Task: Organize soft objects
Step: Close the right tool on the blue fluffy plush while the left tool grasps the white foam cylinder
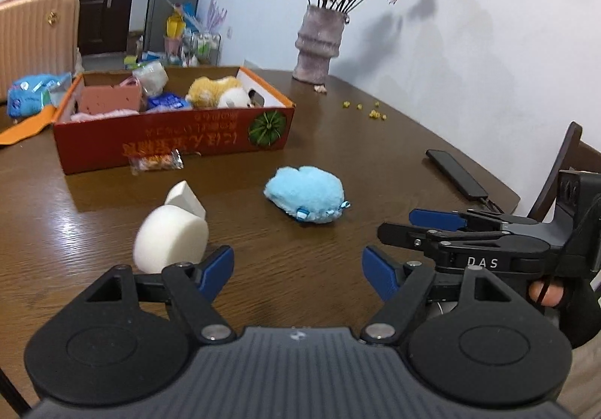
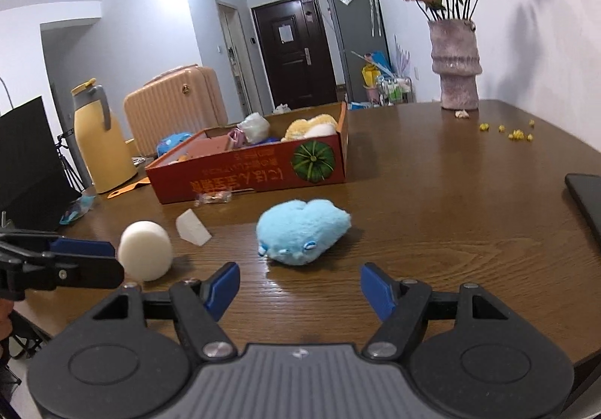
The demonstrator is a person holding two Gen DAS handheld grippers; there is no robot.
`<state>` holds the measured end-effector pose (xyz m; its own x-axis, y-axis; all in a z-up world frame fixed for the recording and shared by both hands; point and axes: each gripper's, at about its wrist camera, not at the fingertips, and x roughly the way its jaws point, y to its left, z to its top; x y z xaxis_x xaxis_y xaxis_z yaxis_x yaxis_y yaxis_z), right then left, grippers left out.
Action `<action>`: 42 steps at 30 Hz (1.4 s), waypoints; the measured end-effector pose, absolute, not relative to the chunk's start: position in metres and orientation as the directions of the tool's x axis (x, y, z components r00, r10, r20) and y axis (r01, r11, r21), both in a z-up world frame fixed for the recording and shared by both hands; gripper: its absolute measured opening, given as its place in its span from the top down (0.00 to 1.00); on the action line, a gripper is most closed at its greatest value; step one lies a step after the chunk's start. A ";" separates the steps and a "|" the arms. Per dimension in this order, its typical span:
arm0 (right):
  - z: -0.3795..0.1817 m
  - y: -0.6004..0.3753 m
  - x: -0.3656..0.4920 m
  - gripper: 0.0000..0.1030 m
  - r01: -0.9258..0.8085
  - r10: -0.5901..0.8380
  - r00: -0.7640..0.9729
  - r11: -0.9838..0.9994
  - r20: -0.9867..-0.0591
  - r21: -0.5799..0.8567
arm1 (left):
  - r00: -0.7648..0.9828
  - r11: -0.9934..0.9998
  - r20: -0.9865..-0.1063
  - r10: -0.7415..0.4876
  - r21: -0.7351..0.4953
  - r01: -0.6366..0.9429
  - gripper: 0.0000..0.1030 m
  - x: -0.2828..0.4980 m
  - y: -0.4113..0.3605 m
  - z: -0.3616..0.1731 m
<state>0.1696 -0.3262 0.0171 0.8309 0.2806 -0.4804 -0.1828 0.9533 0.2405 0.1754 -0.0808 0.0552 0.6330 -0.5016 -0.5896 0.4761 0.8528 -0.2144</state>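
A light-blue plush toy [image 1: 306, 193] [image 2: 300, 231] lies on the brown wooden table [image 1: 338, 141], straight ahead of both grippers. A white round sponge [image 1: 169, 242] [image 2: 144, 250] and a white wedge sponge [image 1: 186, 199] [image 2: 193, 227] sit to its left. My left gripper [image 1: 298, 272] is open and empty, its left finger close beside the round sponge. My right gripper [image 2: 300, 284] is open too, just short of the plush, with nothing between its pads. Behind them, a red cardboard box [image 1: 172, 133] [image 2: 248, 171] holds several soft toys and sponges.
A wrapped candy [image 1: 156, 162] lies against the box front. A black phone [image 1: 456, 175] [image 2: 586, 201] is on the right. A vase of dried roses [image 1: 319, 43] [image 2: 454, 66] stands at the wall, yellow crumbs [image 1: 372, 113] near it. A yellow thermos [image 2: 97, 141] stands far left.
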 end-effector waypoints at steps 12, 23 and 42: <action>0.005 -0.346 0.227 0.31 -0.164 0.299 0.816 0.940 -0.495 0.299 | 0.582 0.871 -0.658 -0.479 -0.275 0.406 0.32 0.245 -0.120 0.029; -0.003 -0.350 0.277 0.33 -0.163 0.335 0.794 0.921 -0.508 0.353 | 0.552 0.872 -0.678 -0.485 -0.324 0.368 0.34 0.290 -0.139 0.017; -0.002 -0.334 0.299 0.30 -0.255 0.405 0.765 0.905 -0.501 0.342 | 0.595 0.872 -0.644 -0.480 -0.279 0.401 0.36 0.274 -0.109 0.042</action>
<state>0.2990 -0.3340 -0.0016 0.7650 0.4047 -0.5010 -0.2547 0.9046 0.3418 0.2743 -0.1087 0.0416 0.5955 -0.4800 -0.6442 0.4013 0.8724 -0.2791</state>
